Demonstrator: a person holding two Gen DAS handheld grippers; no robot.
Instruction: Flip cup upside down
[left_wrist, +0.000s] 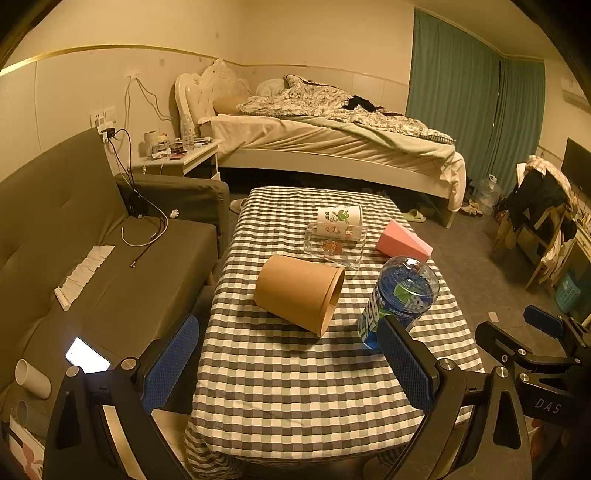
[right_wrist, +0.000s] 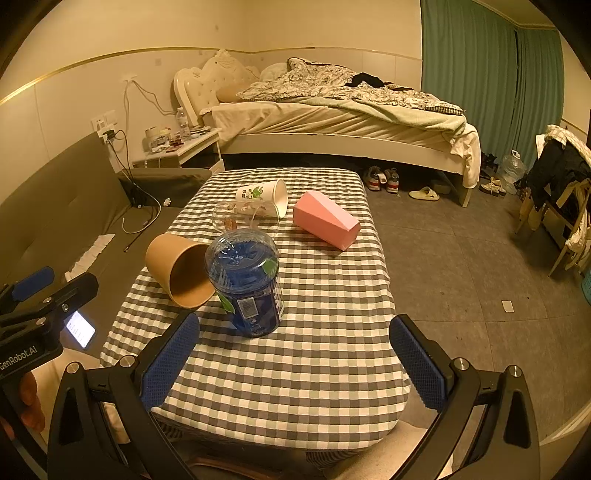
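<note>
A brown paper cup (left_wrist: 300, 291) lies on its side on the checkered table (left_wrist: 295, 387), mouth to the right; it also shows in the right wrist view (right_wrist: 179, 270). A clear cup with a blue label (left_wrist: 400, 299) stands upside down beside it, also in the right wrist view (right_wrist: 246, 280). A pink cup (left_wrist: 403, 242) and a white printed cup (left_wrist: 340, 216) lie on their sides farther back. My left gripper (left_wrist: 288, 365) is open and empty, near the table's front edge. My right gripper (right_wrist: 295, 362) is open and empty, short of the blue-label cup.
A clear cup with stickers (left_wrist: 334, 243) lies in front of the white cup. A grey sofa (left_wrist: 92, 258) with a lit phone (left_wrist: 88, 356) stands left of the table. A bed (left_wrist: 332, 140) is behind, bare floor (right_wrist: 461, 266) to the right.
</note>
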